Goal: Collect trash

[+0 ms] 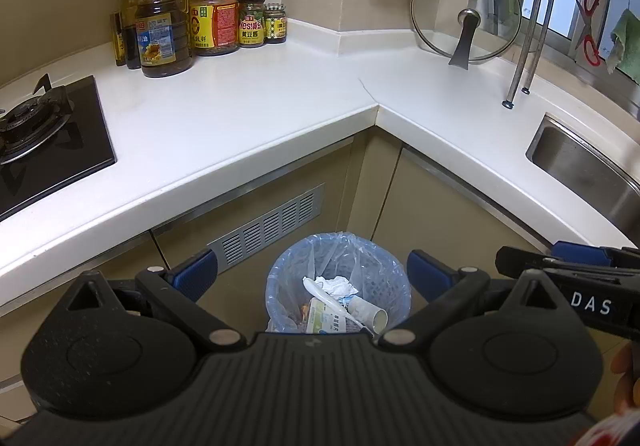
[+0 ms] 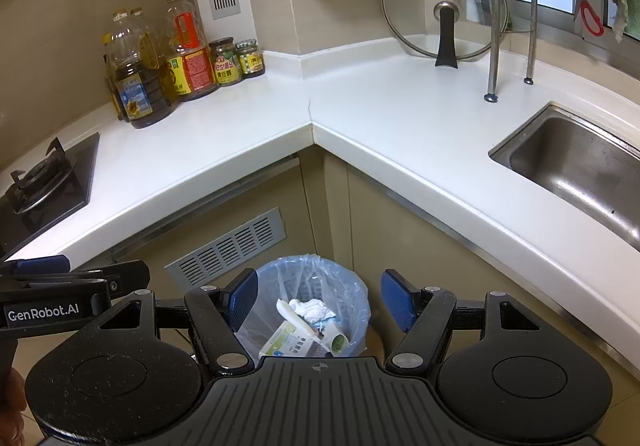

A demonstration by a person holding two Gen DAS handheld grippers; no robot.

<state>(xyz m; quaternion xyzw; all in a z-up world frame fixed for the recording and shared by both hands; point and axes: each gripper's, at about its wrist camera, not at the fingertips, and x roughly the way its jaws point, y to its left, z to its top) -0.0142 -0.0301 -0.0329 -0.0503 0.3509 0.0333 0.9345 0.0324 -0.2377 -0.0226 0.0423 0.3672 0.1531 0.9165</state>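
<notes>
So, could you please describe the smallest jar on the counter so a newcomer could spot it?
Start at the white countertop and follow the row of oil bottles along the wall. The small jar ends that row, beside the taller yellow-labelled jar; it is the shortest container there.

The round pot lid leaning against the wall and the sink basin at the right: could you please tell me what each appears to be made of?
The round pot lid looks like clear glass with a thin metal rim: the tiles show through it. Its dark knob is probably plastic. The sink basin looks like brushed stainless steel: grey, with dull streaky reflections.
</notes>
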